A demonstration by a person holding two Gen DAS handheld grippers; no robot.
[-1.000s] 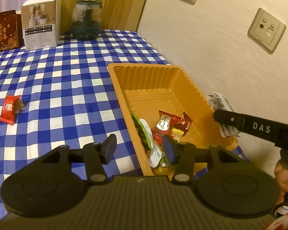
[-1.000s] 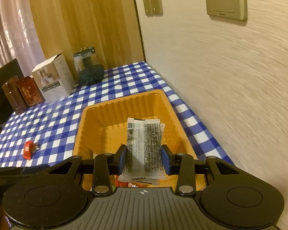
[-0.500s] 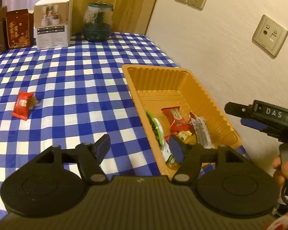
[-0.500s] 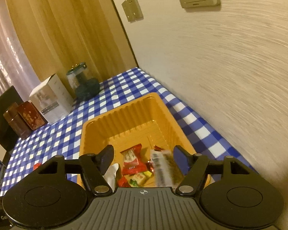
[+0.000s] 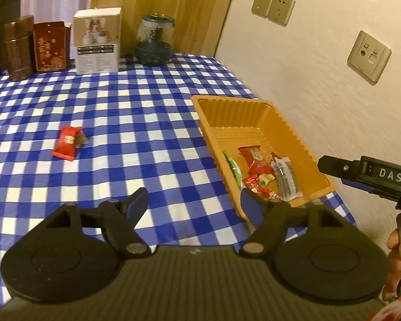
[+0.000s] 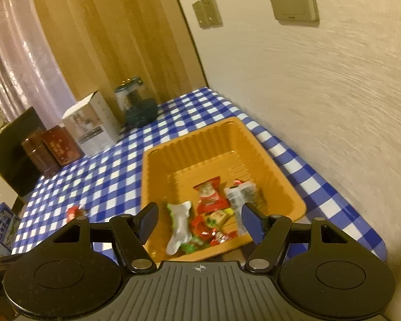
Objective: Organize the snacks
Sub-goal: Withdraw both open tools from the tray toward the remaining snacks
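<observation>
Left wrist view: my left claw is spreading its jaws, nothing between them, hovering over the checked tablecloth. A red snack is lying alone on the cloth, well apart from the orange tray.

Right wrist view: my right claw is standing open and empty above the tray, where several snack packets are lying.

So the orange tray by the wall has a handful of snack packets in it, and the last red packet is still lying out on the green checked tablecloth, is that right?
Nearly. The tablecloth is blue and white checked, not green; the left wrist view shows it plainly. The rest holds: the orange tray by the wall holds several snack packets, and one red packet lies out on the cloth.
</observation>
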